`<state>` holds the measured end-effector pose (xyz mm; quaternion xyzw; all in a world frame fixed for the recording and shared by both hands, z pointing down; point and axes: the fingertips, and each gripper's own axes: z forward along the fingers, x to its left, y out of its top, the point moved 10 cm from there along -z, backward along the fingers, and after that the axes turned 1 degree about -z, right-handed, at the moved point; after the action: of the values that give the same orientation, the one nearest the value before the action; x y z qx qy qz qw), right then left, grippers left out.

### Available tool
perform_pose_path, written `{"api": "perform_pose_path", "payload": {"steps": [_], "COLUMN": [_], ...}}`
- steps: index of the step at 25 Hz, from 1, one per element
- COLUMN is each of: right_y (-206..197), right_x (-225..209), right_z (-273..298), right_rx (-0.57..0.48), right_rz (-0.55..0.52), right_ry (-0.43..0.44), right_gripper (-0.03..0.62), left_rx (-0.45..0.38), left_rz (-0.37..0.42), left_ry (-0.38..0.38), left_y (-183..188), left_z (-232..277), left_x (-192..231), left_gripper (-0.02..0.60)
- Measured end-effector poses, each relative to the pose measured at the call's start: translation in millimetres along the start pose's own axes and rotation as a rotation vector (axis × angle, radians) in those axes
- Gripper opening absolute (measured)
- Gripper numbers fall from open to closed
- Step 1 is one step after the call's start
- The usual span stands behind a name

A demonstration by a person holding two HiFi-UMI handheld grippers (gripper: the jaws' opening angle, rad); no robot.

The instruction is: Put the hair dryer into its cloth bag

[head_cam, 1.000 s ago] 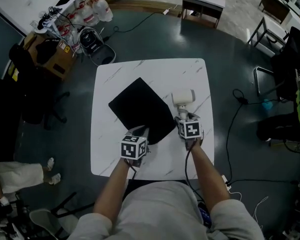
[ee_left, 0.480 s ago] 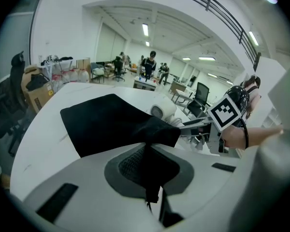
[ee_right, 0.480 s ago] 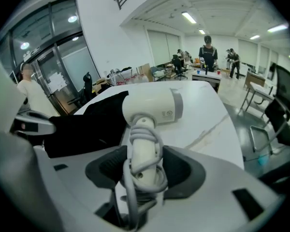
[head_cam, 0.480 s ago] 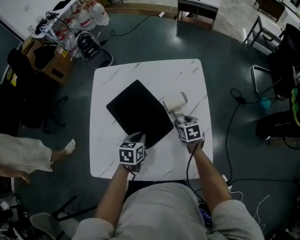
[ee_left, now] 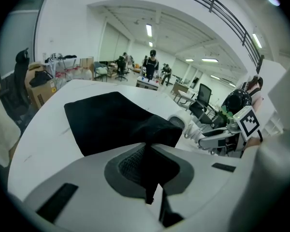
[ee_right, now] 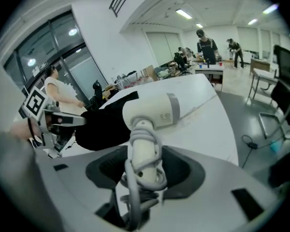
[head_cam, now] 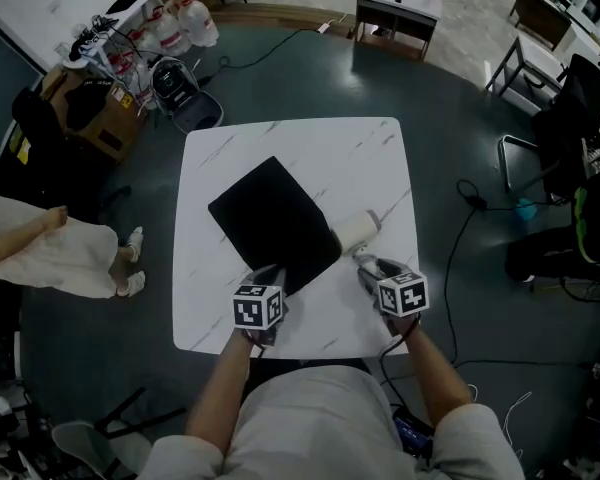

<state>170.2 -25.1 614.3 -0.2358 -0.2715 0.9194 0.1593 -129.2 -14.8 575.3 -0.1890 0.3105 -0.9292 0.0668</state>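
I am holding the left gripper [head_cam: 273, 272] at the near corner of the black cloth bag [head_cam: 271, 218], and in the left gripper view its jaws [ee_left: 148, 178] are pressing together, pinching a fold of the bag's [ee_left: 106, 117] edge and lifting it slightly off the white table [head_cam: 325, 153]. The rest of the bag is lying flat, angled across the tabletop. I am working the right gripper [head_cam: 366, 262] around the handle of the hair dryer [head_cam: 357, 231]. Its jaws [ee_right: 141, 175] have just been closing and are now gripping the white handle with the cord coiled round it. The hair dryer [ee_right: 152, 108] is sitting low over the table just beside the bag's right edge, its barrel pointing toward the bag.
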Motion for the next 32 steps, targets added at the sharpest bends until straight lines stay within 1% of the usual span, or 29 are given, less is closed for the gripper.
{"api": "perform_pose_path", "payload": {"steps": [2,8,13,16,20,25,32], "right_y": [-10,-32,-39,-40,-44,-46,-44], "right_x": [1,6,15,28,50,76,91], "right_z": [-9,-32,-57,-74,-83,-68,-37], "right_rx": [-0.018,-0.053,-0.088,-0.094,-0.066,0.0,0.071], "right_rz": [0.035,0.066,0.063,0.043,-0.021,-0.103,-0.159], "right_ry": [0.034,0.082,0.13,0.158,0.21,0.27,0.294], "right_gripper": [0.235,0.233,0.233,0.233,0.233,0.233,0.233], "left_rx": [-0.004,-0.003,-0.005,-0.01,-0.019,-0.033,-0.038], "left_rz": [-0.002,0.0,-0.001,0.002,0.014,0.053,0.115], "left_ry": [0.005,0.012,0.018,0.018,0.023,0.011,0.008], "left_y": [1,4,5,6,8,13,10], "left_z": [1,3,3,2,1,-5,-12], "left_x": [1,0,-1,-1,-1,-5,-5], "left_gripper": [0.014,0.014,0.014,0.014,0.014,0.014,0.014]}}
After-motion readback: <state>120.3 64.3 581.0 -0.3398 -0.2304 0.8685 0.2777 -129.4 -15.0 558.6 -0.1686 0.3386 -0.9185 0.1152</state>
